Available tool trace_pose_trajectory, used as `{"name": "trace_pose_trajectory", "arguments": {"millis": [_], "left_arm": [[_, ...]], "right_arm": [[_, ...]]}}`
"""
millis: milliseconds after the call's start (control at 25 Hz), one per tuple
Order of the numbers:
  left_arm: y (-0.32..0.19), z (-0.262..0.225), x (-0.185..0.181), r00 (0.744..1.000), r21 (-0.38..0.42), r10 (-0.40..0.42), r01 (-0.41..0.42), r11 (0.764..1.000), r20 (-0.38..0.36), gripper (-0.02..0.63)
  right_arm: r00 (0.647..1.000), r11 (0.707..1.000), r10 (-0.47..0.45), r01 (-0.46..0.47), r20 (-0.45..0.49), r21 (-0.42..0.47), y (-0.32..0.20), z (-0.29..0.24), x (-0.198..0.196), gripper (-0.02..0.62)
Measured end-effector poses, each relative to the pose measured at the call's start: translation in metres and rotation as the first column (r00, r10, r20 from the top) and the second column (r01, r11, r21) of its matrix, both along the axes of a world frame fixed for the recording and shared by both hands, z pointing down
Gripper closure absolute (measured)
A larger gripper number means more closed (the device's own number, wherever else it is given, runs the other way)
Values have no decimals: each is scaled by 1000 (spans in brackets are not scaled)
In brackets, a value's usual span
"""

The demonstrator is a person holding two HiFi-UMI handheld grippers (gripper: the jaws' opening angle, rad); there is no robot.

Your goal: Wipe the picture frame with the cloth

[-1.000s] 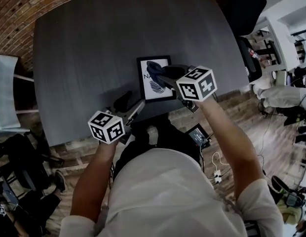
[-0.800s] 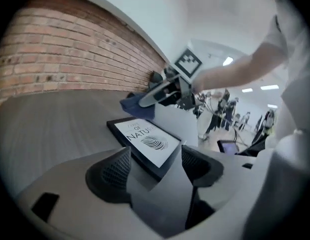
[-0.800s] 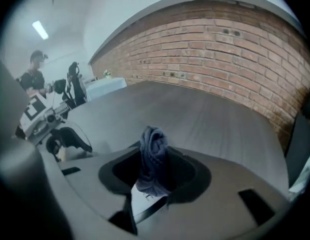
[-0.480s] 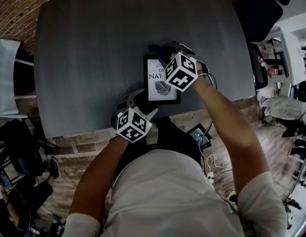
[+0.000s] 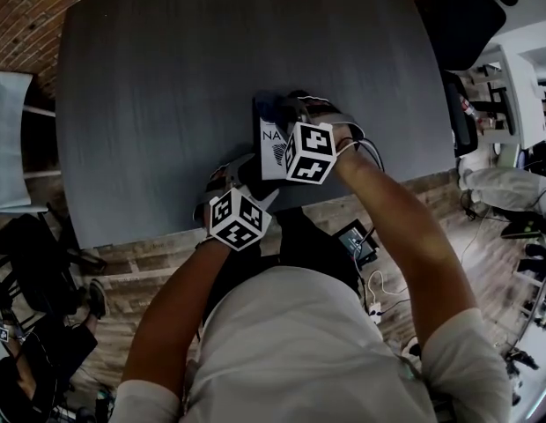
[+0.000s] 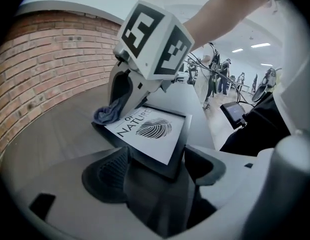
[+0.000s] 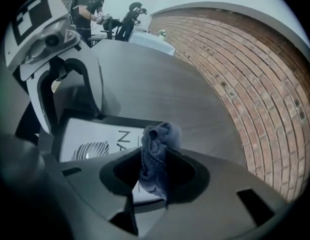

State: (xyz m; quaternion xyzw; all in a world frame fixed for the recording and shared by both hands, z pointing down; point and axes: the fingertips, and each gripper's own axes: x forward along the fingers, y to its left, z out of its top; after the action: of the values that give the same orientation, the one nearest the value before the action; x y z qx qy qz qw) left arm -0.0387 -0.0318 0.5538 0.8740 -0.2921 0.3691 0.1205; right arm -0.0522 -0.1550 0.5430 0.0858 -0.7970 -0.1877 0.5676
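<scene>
Right gripper (image 7: pixel 155 174) lower now, clamped cloth (image 7: pixel 160 139) at picture frame's (image 6: pixel 152 134) far corner

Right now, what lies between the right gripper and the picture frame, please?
The cloth, pinched in the right gripper, over the picture frame; see the right gripper view.

My left hand-held gripper (image 6: pixel 160 170), its jaws having just been opening wide, has the near corner of the picture frame (image 6: pixel 152 134) between them, ungripped, on the grey table (image 6: pixel 55 139). My right hand-held gripper (image 6: pixel 121 108) holds a blue cloth (image 6: pixel 107 115) at the frame's far corner, beside a brick wall (image 6: pixel 40 69).
</scene>
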Motion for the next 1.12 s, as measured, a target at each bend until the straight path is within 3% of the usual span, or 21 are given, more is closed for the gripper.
{"name": "trace_pose_trajectory", "arguments": {"millis": [1120], "left_arm": [[-1,8,-2,998,-90,-50,47,995,-33,242]], "right_arm": [[994,972,-96,82,-52,-221,97,4,29,462]]}}
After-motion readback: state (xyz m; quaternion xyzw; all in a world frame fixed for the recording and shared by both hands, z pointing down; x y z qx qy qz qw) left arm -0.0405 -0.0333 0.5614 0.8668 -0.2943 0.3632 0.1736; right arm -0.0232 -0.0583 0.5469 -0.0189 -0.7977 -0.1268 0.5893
